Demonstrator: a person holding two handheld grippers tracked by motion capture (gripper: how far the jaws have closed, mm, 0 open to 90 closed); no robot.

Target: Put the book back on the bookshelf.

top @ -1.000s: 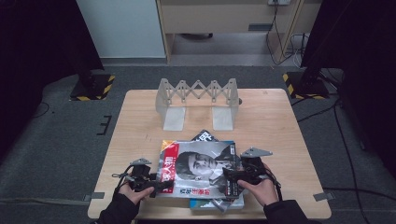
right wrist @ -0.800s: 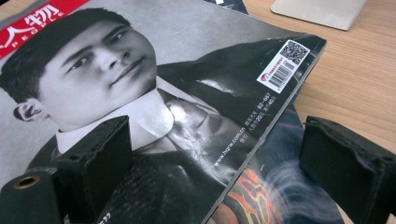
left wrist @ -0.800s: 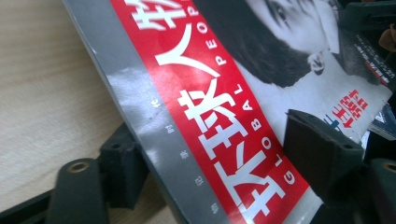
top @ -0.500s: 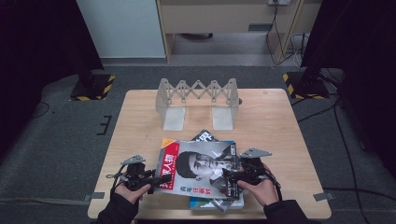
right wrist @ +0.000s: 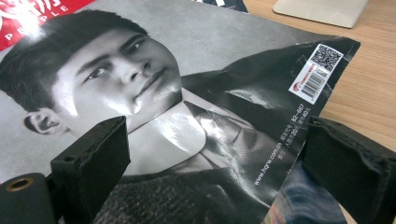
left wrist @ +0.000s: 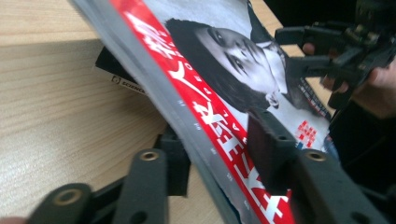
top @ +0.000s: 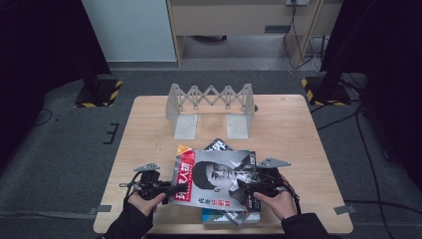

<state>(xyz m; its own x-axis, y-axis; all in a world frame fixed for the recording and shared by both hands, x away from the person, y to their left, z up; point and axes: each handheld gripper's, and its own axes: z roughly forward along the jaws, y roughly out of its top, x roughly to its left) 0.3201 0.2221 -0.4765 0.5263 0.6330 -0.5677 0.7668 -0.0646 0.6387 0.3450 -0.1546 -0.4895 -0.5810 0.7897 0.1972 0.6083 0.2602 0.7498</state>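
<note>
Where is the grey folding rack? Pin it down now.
In the high view the grey folding rack stands at the table's far edge, near the middle, beyond the magazine and apart from it.

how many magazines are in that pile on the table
3 that I can make out: the top magazine gripped at its red spine by the left gripper, a dark one peeking out behind, and a blue-covered one underneath. More may be hidden.
</note>
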